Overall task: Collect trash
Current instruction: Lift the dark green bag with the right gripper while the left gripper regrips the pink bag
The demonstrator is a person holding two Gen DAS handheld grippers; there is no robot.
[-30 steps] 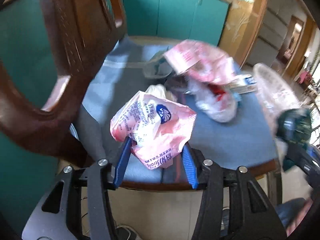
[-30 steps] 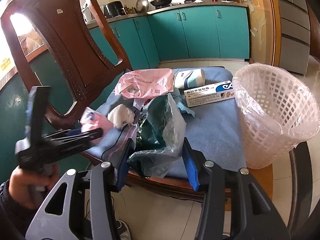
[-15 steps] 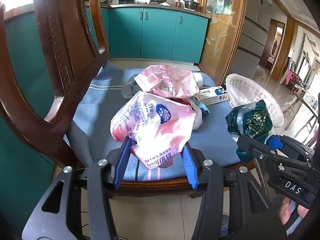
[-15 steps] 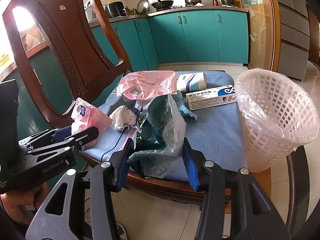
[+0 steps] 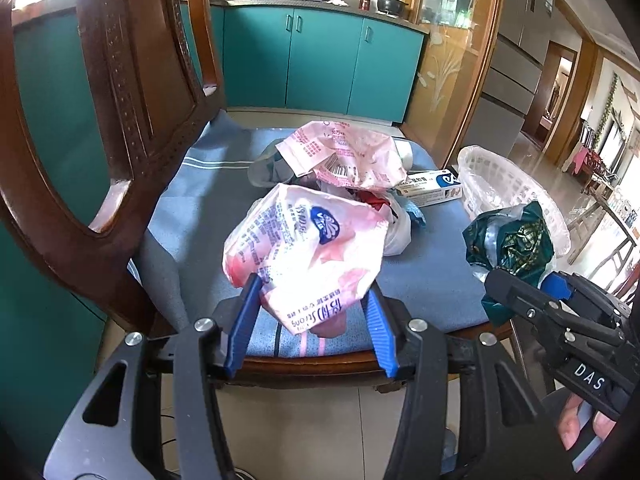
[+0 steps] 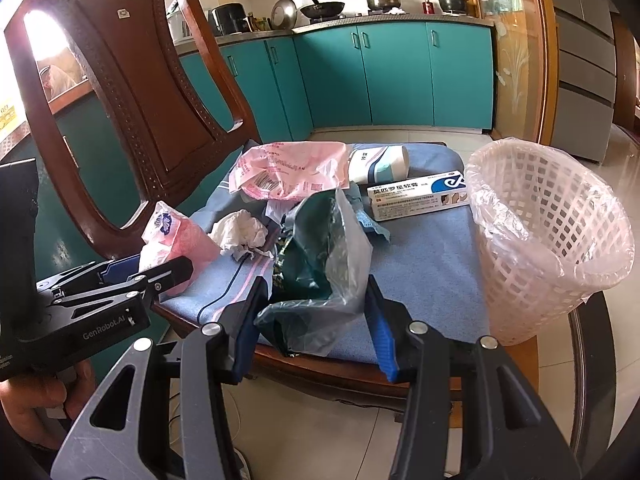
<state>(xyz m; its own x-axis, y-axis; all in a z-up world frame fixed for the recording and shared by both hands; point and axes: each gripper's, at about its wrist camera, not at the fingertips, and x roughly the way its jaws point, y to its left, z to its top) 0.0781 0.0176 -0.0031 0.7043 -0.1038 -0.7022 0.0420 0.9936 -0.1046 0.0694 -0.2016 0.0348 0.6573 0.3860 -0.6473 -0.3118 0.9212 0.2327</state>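
My left gripper [image 5: 310, 322] is shut on a crumpled pink and white tissue wrapper [image 5: 308, 248], held up over the front of the blue chair cushion [image 5: 208, 196]. My right gripper [image 6: 314, 326] is shut on a dark green bag inside clear plastic [image 6: 320, 264], also lifted near the cushion's front edge. A white mesh bin with a clear liner [image 6: 548, 232] stands on the cushion's right side. More trash lies on the seat: a pink wrapper [image 6: 288, 168], a wad of white tissue [image 6: 244, 232], a medicine box [image 6: 418, 196] and a white roll [image 6: 380, 162].
The chair's carved wooden back [image 6: 132, 92] rises at the left. Teal kitchen cabinets [image 6: 400, 76] stand behind, with pots on the counter. Tiled floor [image 6: 320, 432] lies below the seat's front edge. A dark table rim [image 6: 596, 360] curves at the right.
The left gripper has swung its view right and pulled back with the pink wrapper, so the bin and the right gripper came into view. The right gripper has stayed put with the green bag.
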